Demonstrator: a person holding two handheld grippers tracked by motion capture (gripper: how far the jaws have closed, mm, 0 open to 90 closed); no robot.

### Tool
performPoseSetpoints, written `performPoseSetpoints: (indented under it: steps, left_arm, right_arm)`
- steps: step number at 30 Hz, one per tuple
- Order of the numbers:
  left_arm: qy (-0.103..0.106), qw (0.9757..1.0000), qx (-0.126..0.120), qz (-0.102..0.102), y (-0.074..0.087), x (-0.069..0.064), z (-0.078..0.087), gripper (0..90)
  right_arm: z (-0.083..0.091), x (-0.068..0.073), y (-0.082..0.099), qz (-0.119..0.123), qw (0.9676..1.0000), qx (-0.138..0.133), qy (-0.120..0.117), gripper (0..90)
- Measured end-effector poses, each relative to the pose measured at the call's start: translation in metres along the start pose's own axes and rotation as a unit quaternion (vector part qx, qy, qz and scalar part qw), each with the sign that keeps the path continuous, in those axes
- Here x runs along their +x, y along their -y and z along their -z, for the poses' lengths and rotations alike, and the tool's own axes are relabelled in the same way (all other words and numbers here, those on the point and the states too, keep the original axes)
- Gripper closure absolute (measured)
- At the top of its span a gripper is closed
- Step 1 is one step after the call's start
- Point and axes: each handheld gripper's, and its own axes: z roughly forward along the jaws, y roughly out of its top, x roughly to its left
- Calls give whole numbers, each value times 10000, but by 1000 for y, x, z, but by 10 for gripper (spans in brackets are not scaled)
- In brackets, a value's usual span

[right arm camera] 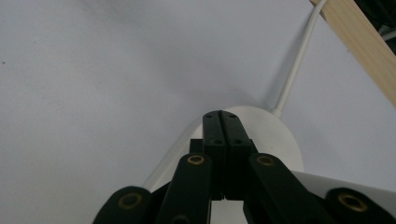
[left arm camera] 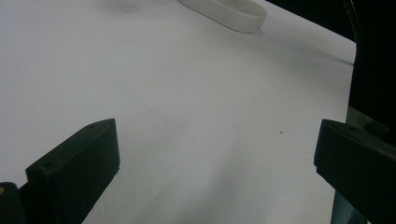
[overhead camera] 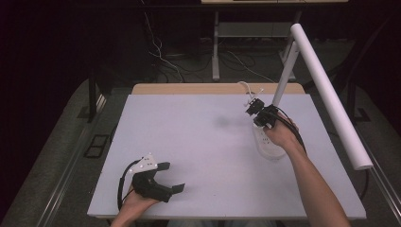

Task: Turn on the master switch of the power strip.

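The lamp base [overhead camera: 270,144], a white oval slab, lies flat on the right half of the bench [overhead camera: 198,142], its far end towards the back edge. From it a white stem [overhead camera: 285,75] leans up and away to a long white tube head [overhead camera: 331,94] that slants over the bench's right side. A white cord [right arm camera: 294,70] runs from the base's far end to the wooden strip [right arm camera: 359,42] along the back of the bench. Your right tool [overhead camera: 255,108] hangs over that far end of the base, its jaws clenched flat against each other with nothing between them; whether the tips touch the base I cannot tell. Your left tool [overhead camera: 171,177] rests well apart near the front left of the bench, jaws released and spread wide over bare white surface, pointing towards the base.
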Motion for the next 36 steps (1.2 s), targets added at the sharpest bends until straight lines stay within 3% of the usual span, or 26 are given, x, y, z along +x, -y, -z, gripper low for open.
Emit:
performPoseSetpoints:
  steps: [14,36]
  left_arm:
    - [-1,10000,8,-28,0,1,0,0]
    - [-3,10000,20,-43,0,1,1,0]
  right_arm:
    - [-9,-7,1,-227,9996,190,-26,891]
    - [-17,-7,2,-247,9991,340,-10,894]
